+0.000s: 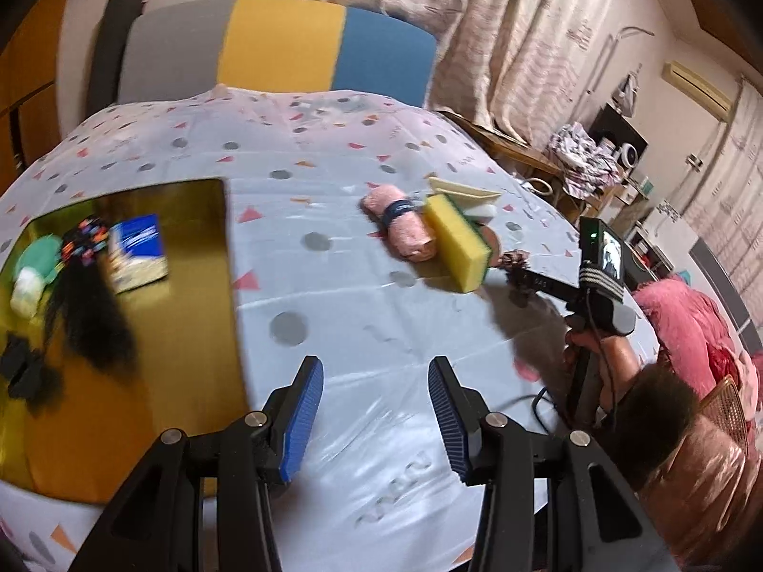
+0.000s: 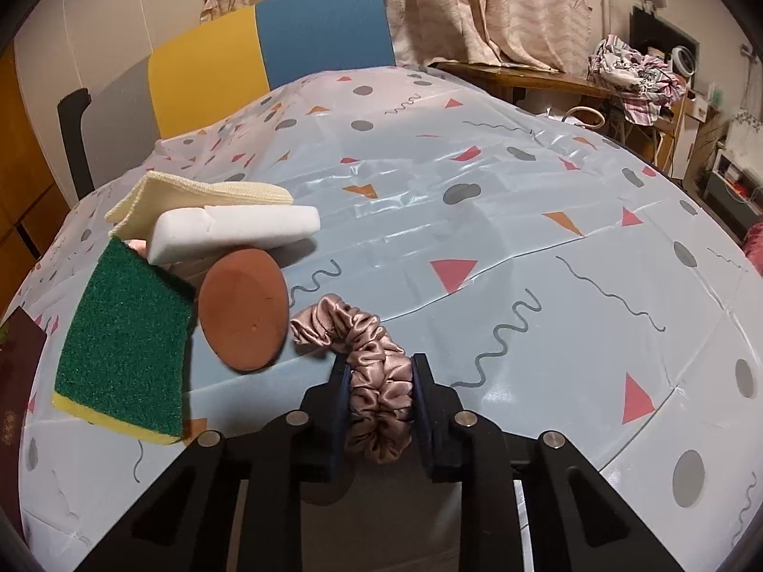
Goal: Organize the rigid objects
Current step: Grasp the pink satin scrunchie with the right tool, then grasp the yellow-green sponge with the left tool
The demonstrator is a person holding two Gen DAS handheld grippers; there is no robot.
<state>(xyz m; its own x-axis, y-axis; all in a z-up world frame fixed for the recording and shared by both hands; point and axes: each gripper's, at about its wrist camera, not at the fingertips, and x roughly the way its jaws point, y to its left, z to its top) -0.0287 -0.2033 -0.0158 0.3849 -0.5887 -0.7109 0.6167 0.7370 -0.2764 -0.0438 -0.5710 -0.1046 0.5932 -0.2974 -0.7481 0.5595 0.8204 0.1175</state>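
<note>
Right gripper fingers clamped on scrunchie, lower centre; lift clear of brown pad. Left gripper fingers apart, empty.

sponge left of scrunchie, tray far left

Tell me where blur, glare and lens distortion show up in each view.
Left wrist view: motion blur smears the gold tray and chair; glare streaks the tablecloth near the open left gripper; edges bow. Right wrist view: sharper, warm and dim; glare on the tablecloth near the scrunchie; table curves strongly.
</note>
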